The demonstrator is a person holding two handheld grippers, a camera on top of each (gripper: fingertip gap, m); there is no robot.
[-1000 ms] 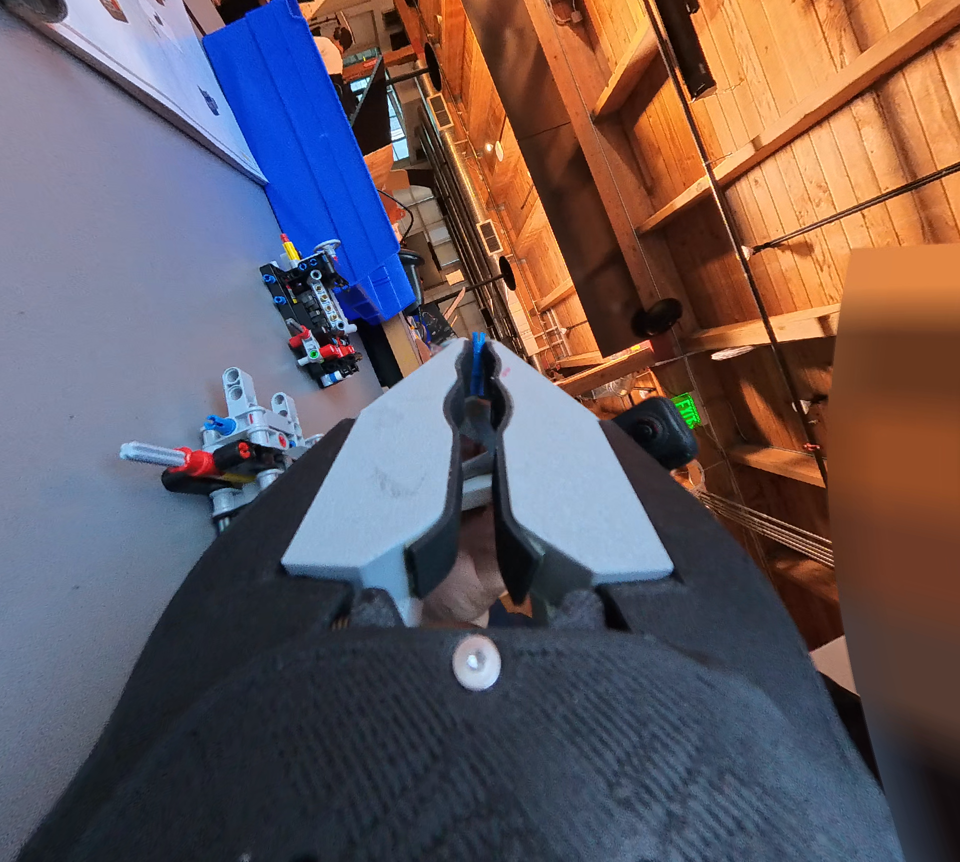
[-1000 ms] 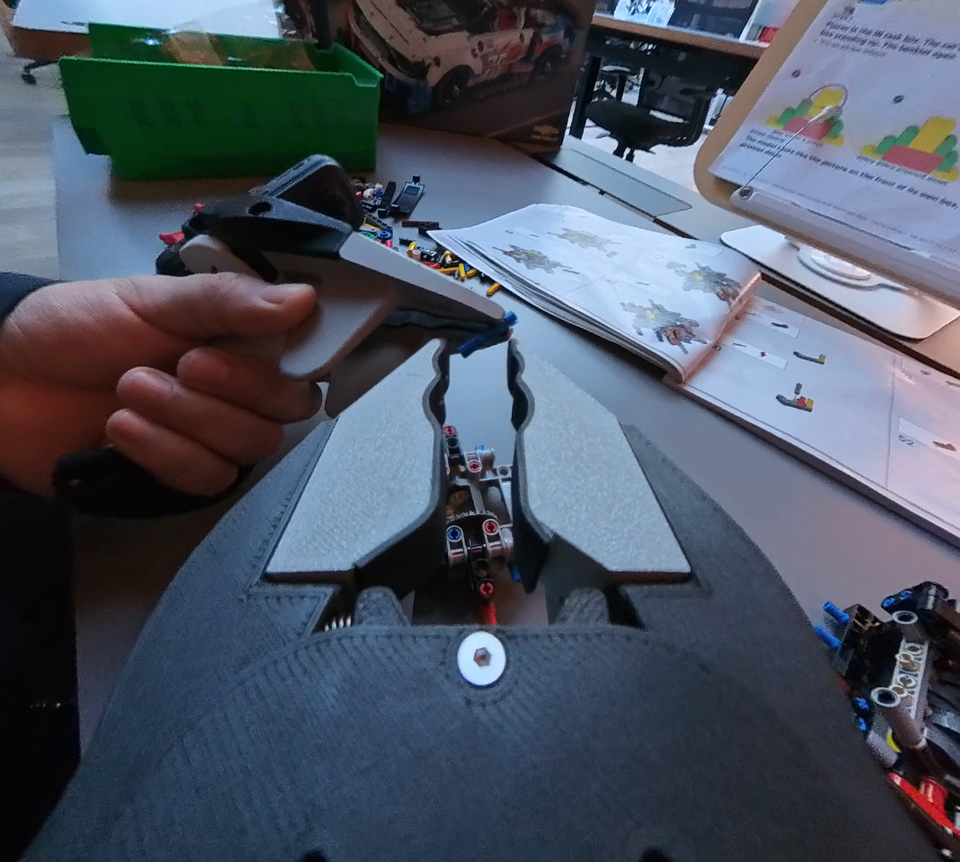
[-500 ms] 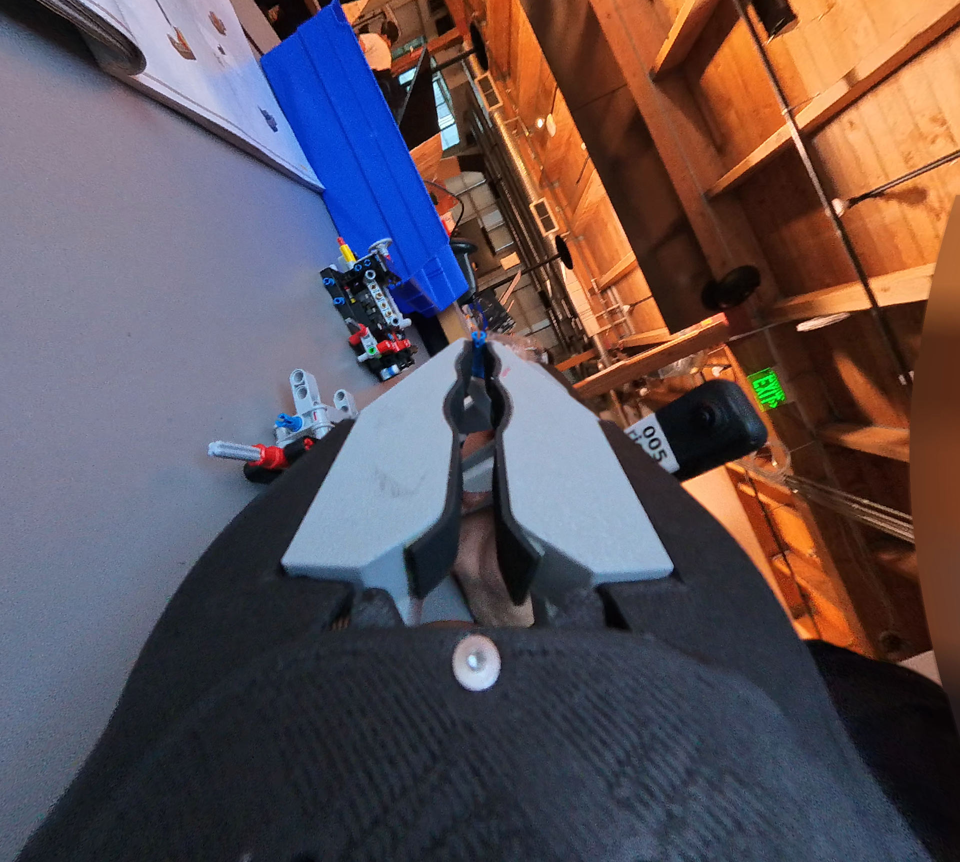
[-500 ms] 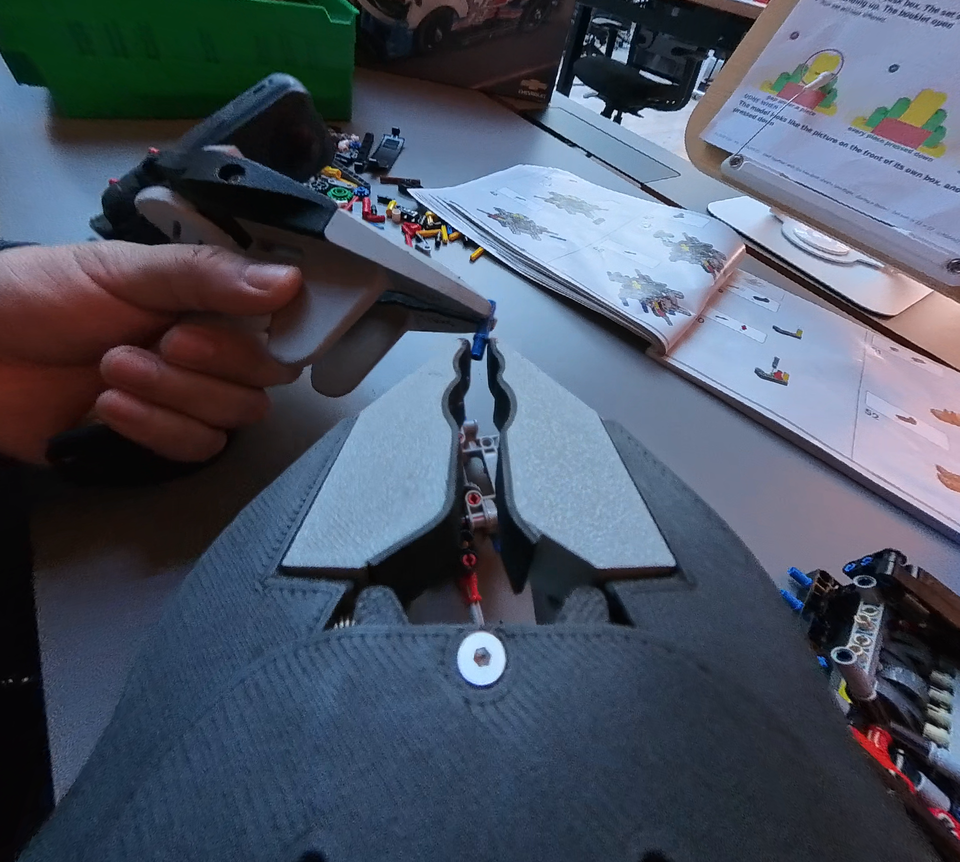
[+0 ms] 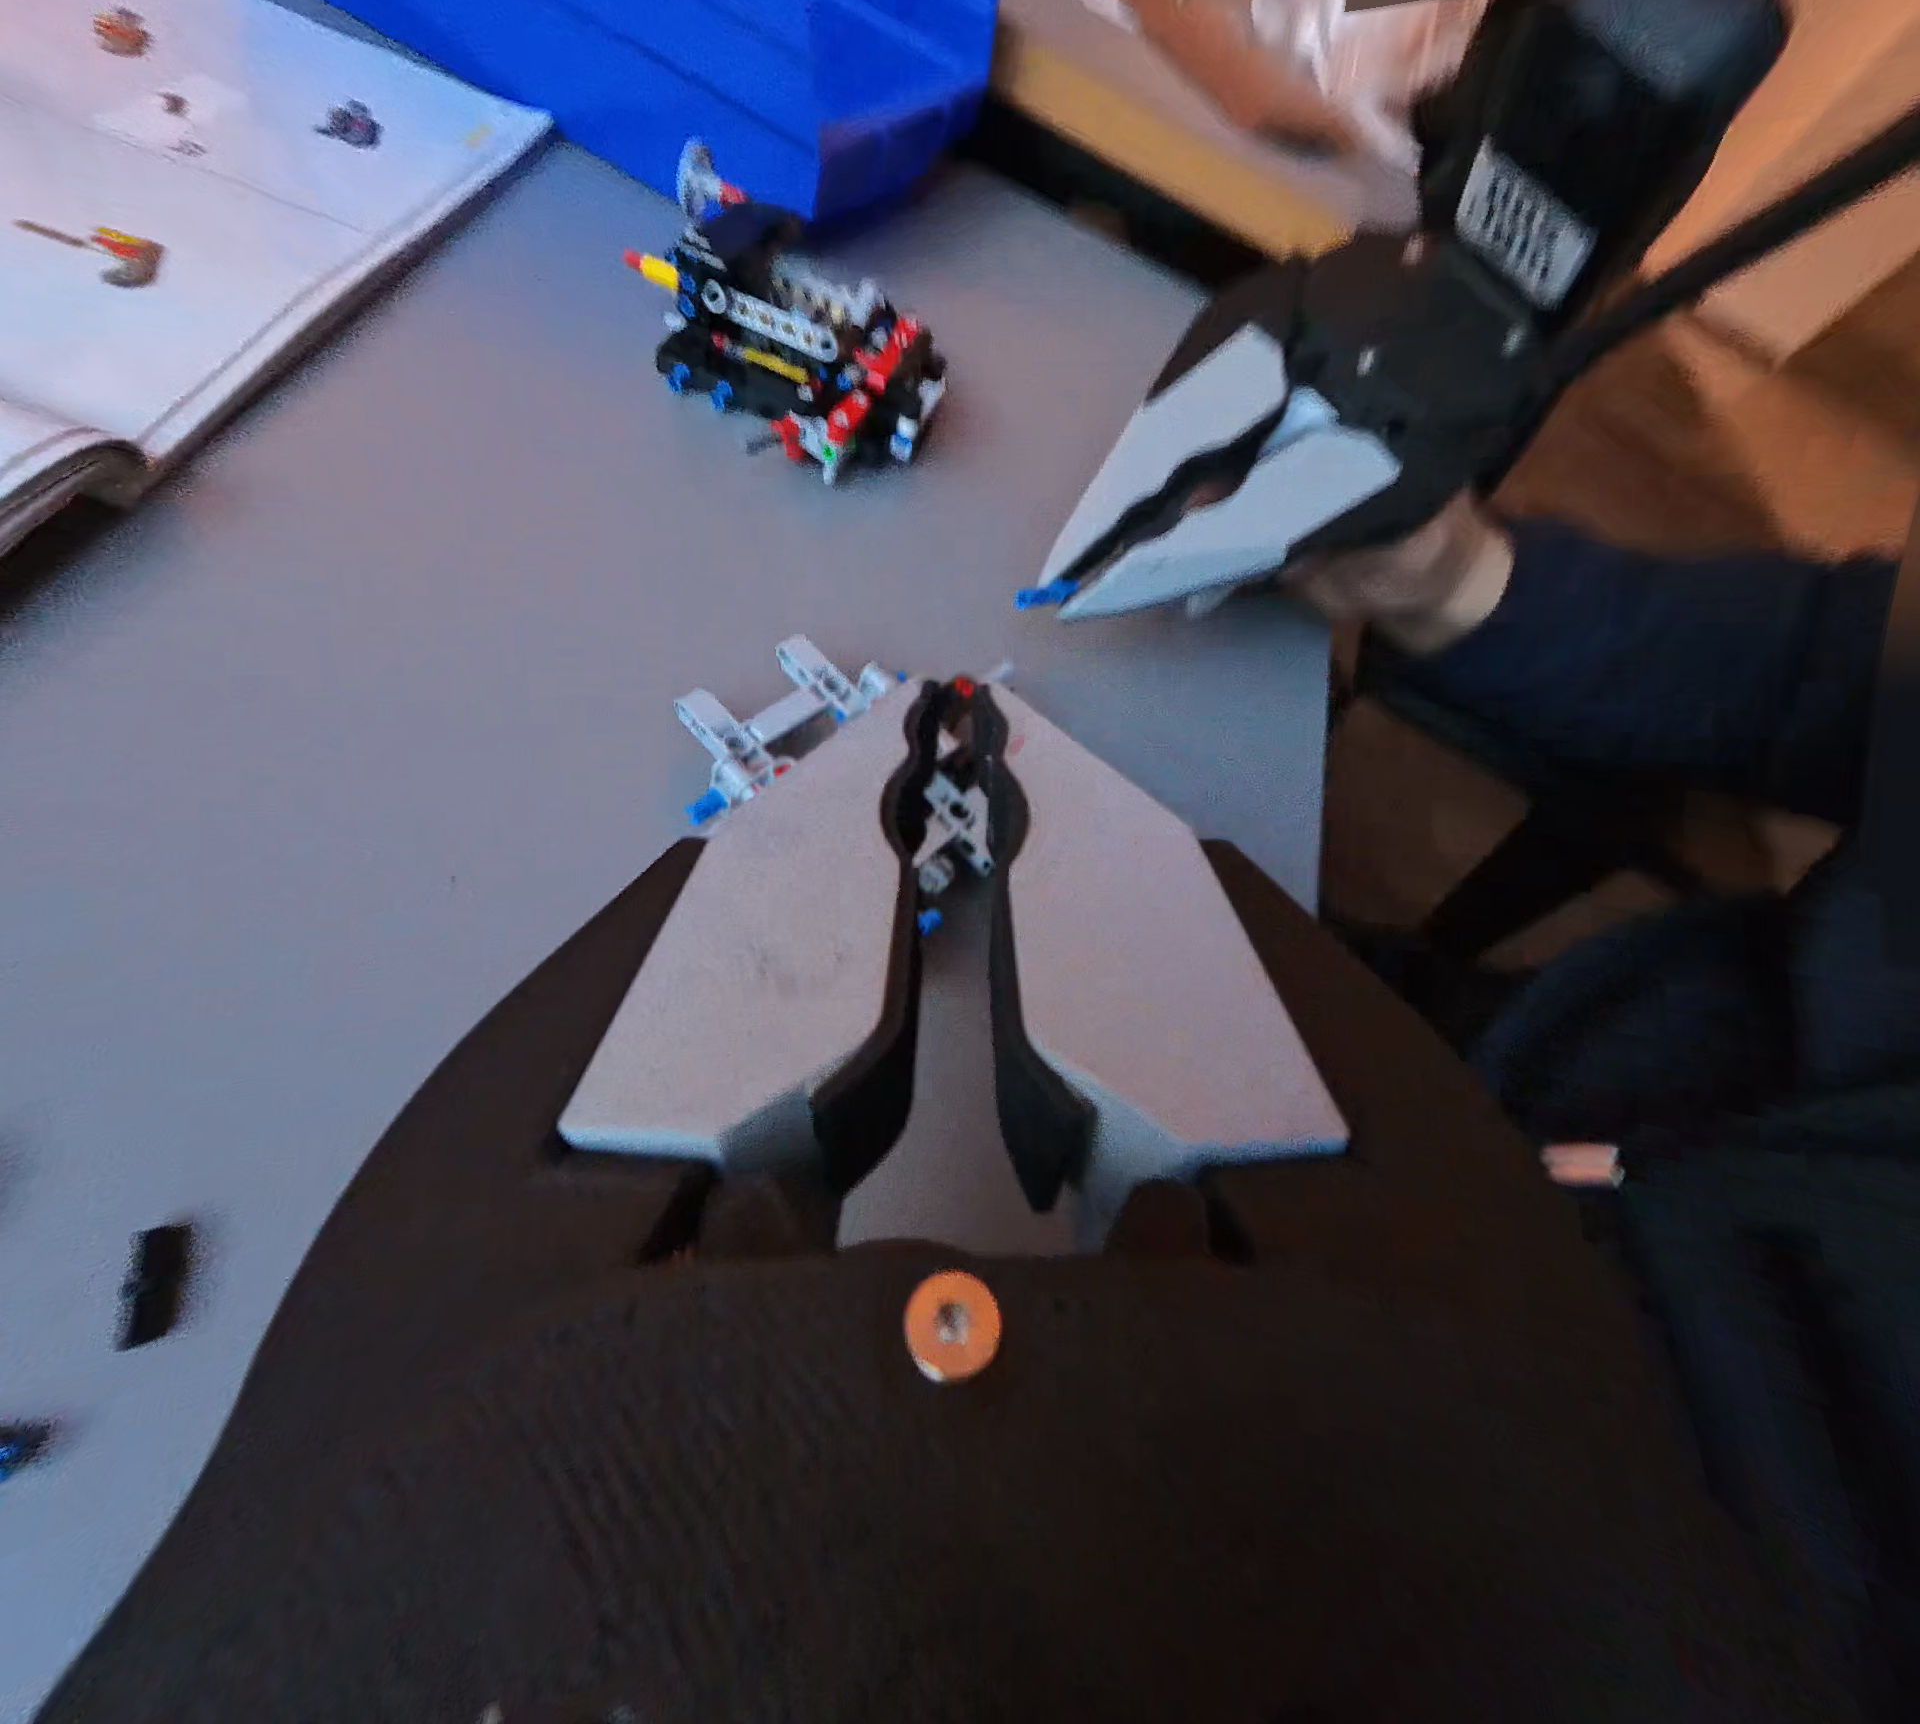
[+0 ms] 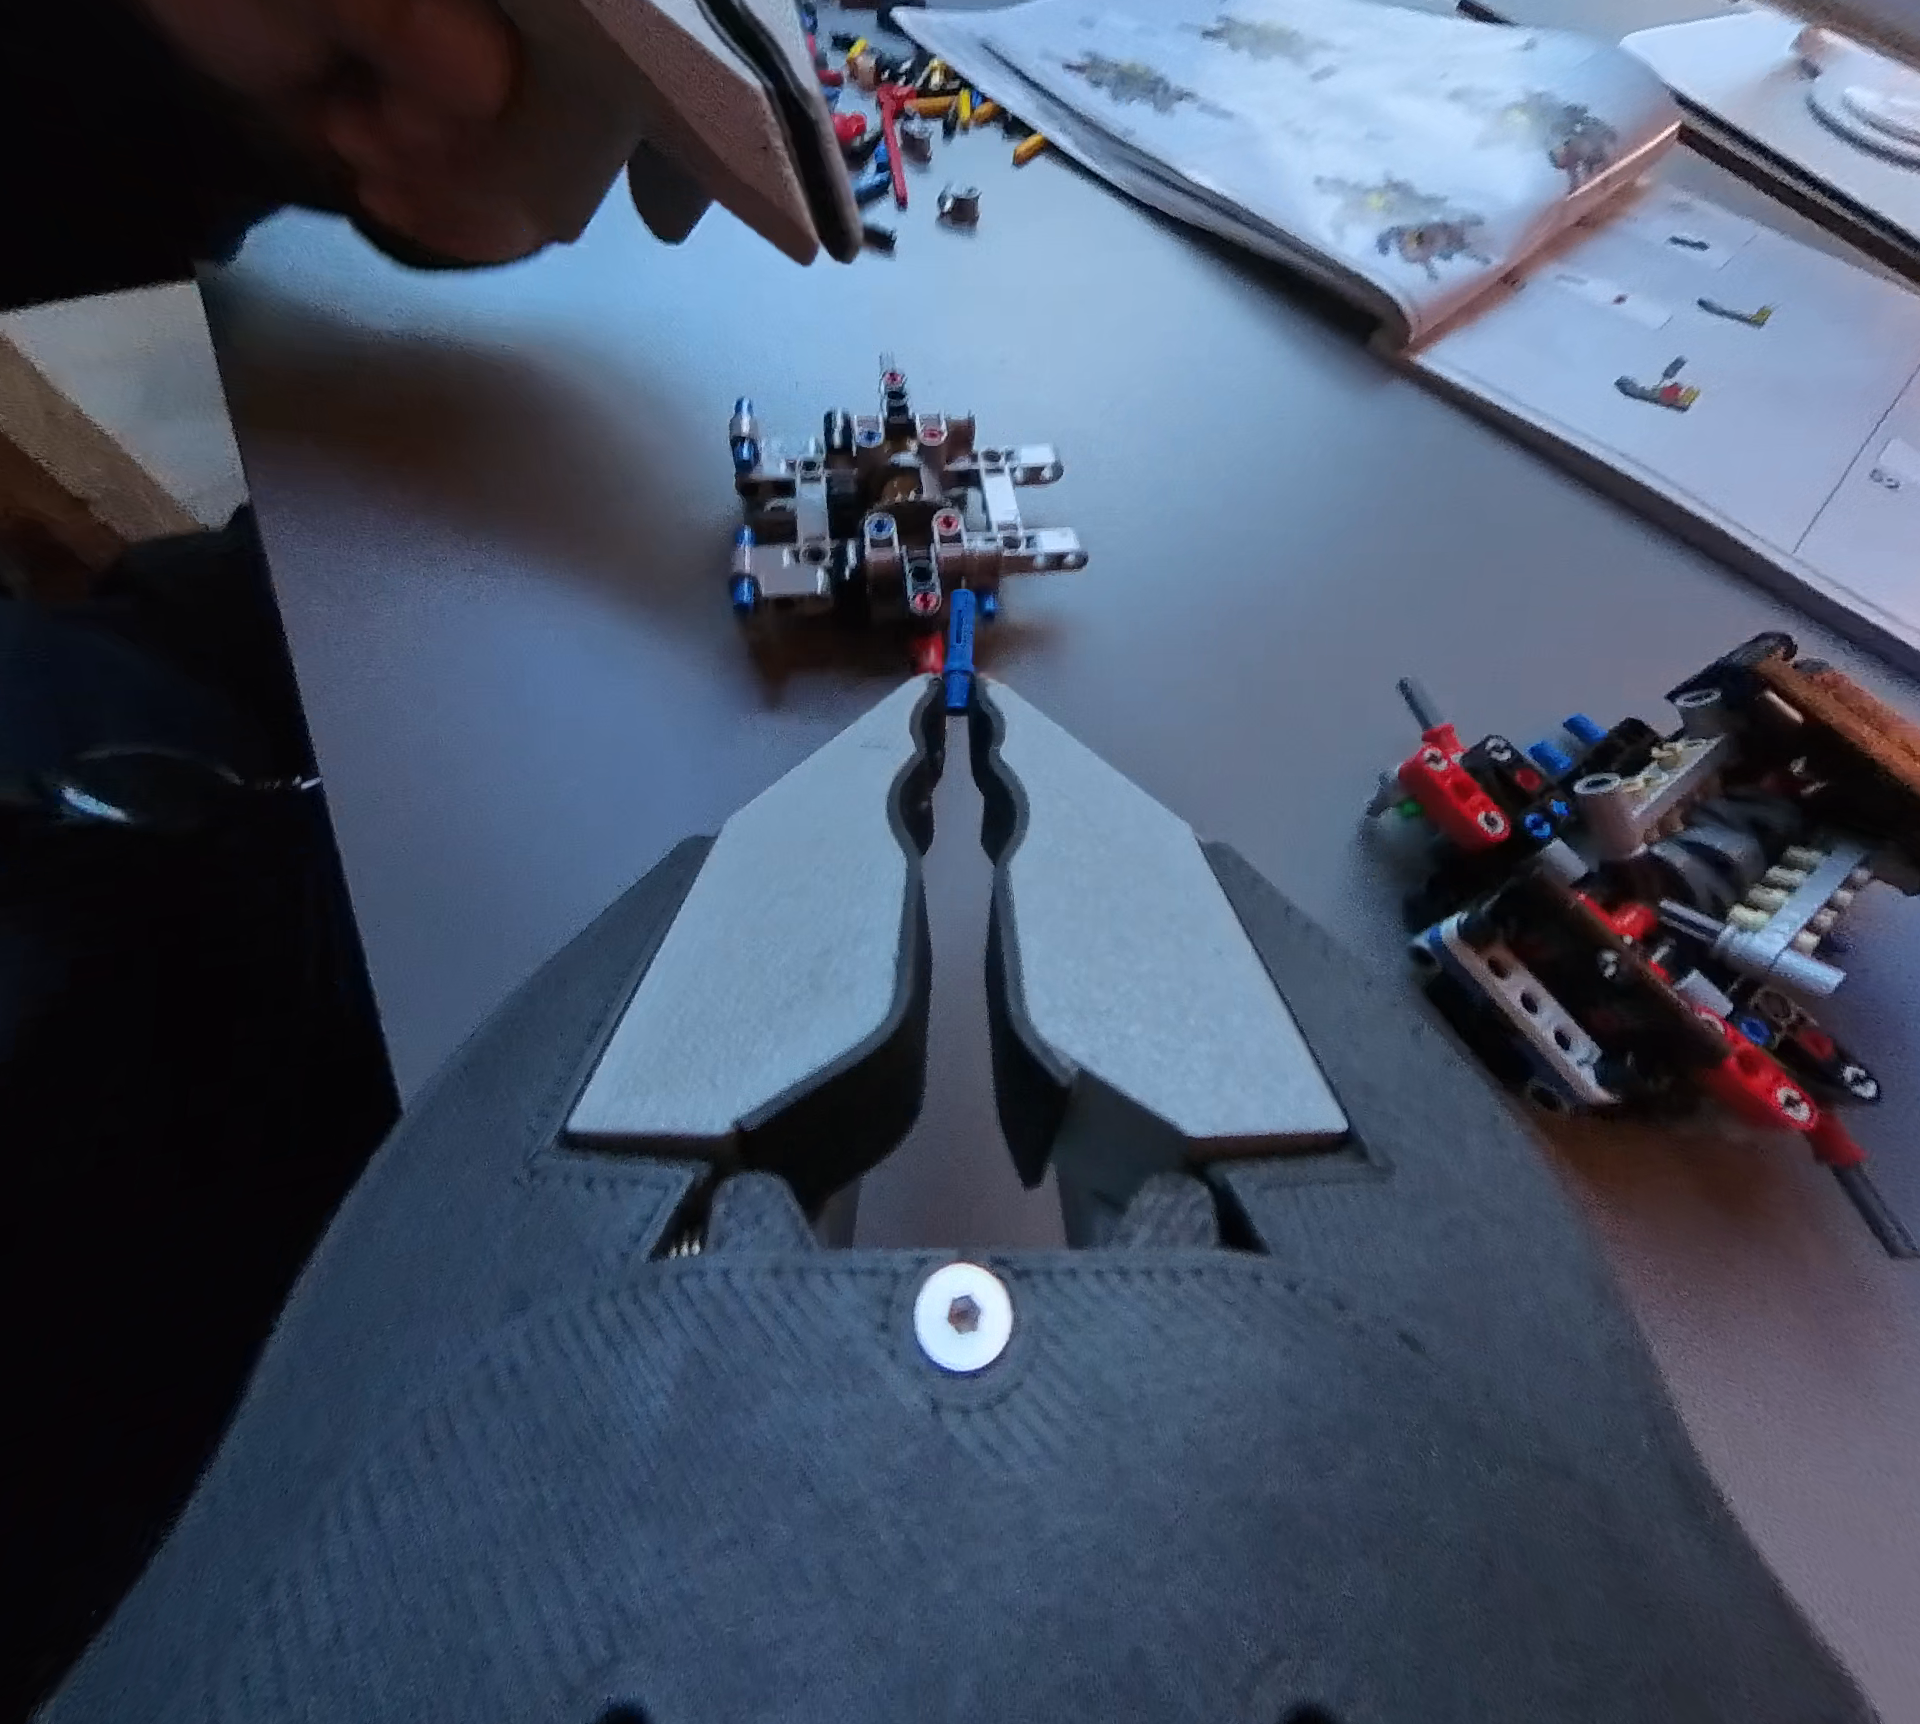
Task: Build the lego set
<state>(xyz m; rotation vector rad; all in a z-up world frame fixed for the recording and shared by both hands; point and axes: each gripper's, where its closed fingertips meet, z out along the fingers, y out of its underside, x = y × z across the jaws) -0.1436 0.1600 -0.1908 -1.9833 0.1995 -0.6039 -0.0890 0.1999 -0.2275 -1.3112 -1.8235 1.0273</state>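
Now the blue pin is sitting in the right gripper, whereas a second ago the left gripper was pinching it while the right one was standing open beside it. The right fingertips are clamping the pin's near end, and the rest is sticking out forward, pointing at the small grey build lying just beyond on the table. Pin and build are looking close, but whether they are touching cannot be told.

Meanwhile the left gripper is hanging clenched with nothing showing between its tips. It is hovering over the near edge of that same grey build, and from the right wrist view it is appearing up at the far left, held in a hand.

The pin is looking short, slim and ridged. To the right, 1 larger black and red build is resting near an open booklet, and loose parts are lying farther off.
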